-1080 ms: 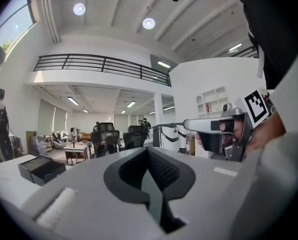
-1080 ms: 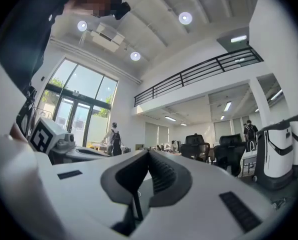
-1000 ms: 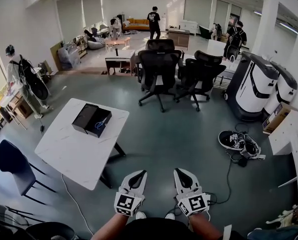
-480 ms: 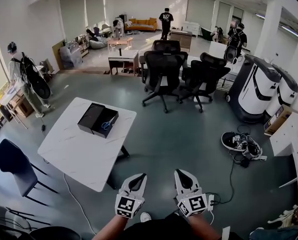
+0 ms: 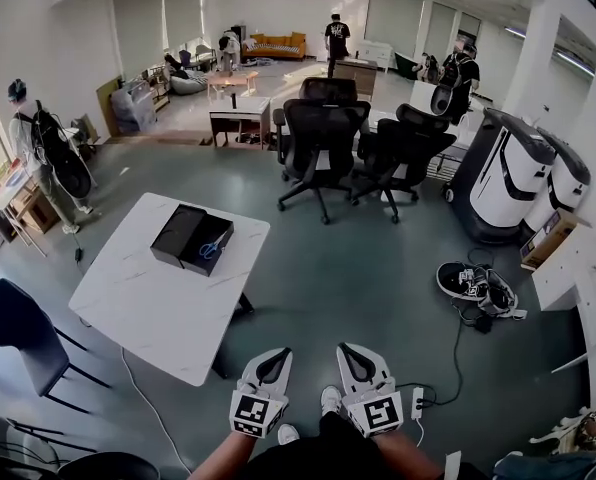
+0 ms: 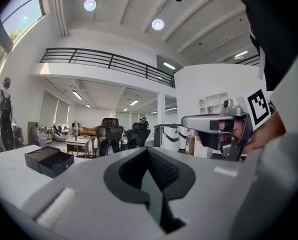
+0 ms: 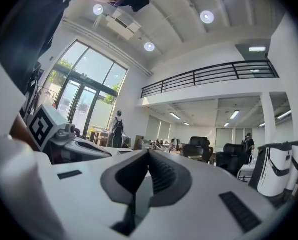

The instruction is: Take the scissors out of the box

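A black open box (image 5: 186, 236) lies on the white table (image 5: 138, 303) at the left, with blue-handled scissors (image 5: 211, 250) in its right half. Both grippers hang low in front of me over the floor, well short of the table. My left gripper (image 5: 276, 356) is shut and empty, and so is my right gripper (image 5: 352, 352). In the left gripper view the box (image 6: 49, 162) sits far off to the left, beyond the closed left gripper (image 6: 148, 150), and the right gripper's body (image 6: 216, 129) shows alongside. The right gripper (image 7: 149, 152) points at chairs across the room.
Black office chairs (image 5: 316, 140) stand mid-room. White machines (image 5: 513, 176) line the right side. A dark chair (image 5: 18, 330) stands left of the table. A bag (image 5: 478, 286), cable and power strip (image 5: 418, 400) lie on the floor. People stand far back.
My right gripper has drifted left and rolled a little, and the left has shifted slightly. A shoe now shows between them. Both jaws stay shut. The box has not moved.
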